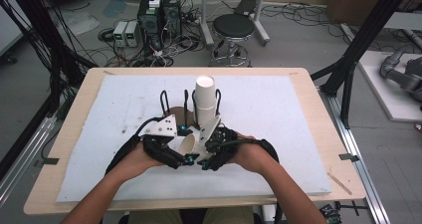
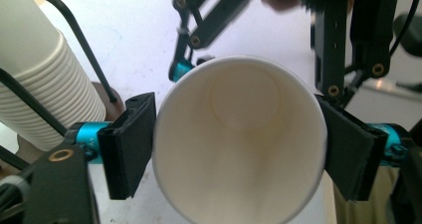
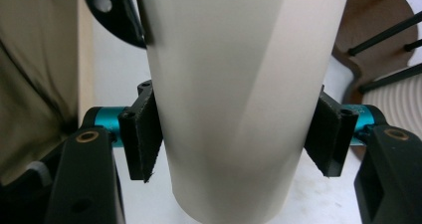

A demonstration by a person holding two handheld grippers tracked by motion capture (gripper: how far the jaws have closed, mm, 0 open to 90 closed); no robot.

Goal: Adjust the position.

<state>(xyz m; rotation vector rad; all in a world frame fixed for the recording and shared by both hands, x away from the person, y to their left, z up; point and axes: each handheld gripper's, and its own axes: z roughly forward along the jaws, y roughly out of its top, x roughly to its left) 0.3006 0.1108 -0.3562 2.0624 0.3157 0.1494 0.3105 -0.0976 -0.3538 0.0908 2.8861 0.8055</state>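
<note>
- The right gripper point(image 3: 234, 134) holds a paper cup point(image 3: 239, 99) by its sides, above the tabletop point(image 1: 278, 114).
- The left gripper point(image 2: 239, 149) jaws stand beside the cup rim; whether they press it, I cannot tell.
- A cup stack point(image 1: 206, 102) stands just behind.

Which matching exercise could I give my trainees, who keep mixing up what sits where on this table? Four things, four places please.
Things:
1. loose paper cup
2. cup stack
3. stool
4. foam mat

Places:
A. on the floor beyond the table
B. covering the tabletop
C. clamped between the pads of the right gripper
D. standing upright in the black wire holder

Pairs: 1-C, 2-D, 3-A, 4-B
</note>
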